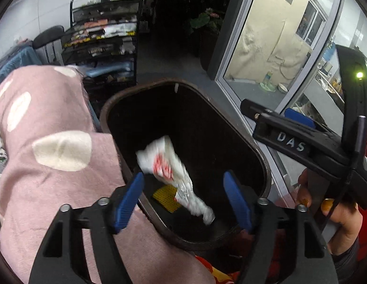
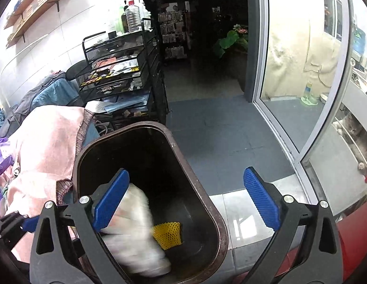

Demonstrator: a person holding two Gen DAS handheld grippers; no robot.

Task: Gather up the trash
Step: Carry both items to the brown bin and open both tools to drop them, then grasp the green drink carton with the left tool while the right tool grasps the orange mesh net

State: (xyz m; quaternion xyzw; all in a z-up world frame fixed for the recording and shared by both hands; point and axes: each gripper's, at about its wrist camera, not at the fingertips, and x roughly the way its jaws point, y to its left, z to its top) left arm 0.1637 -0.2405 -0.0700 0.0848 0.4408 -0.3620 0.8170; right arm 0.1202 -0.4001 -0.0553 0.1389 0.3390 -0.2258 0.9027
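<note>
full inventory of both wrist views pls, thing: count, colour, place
trash bin: 1, dark brown, open, on the floor below both grippers
white wrapper: 1, white with red print, motion-blurred, inside the bin
yellow mesh piece: 1, yellow, on the bin bottom beside the wrapper
pink cloth: 1, pink with cream spots, left of the bin
wire rack: 1, black, loaded with papers, behind the bin
bottles: several, clear and white, atop the rack
glass door: 1, grey frame, right side
left gripper: 1, black with blue pads, open above the bin
right gripper: 1, black with blue pads, open over the bin's right rim
</note>
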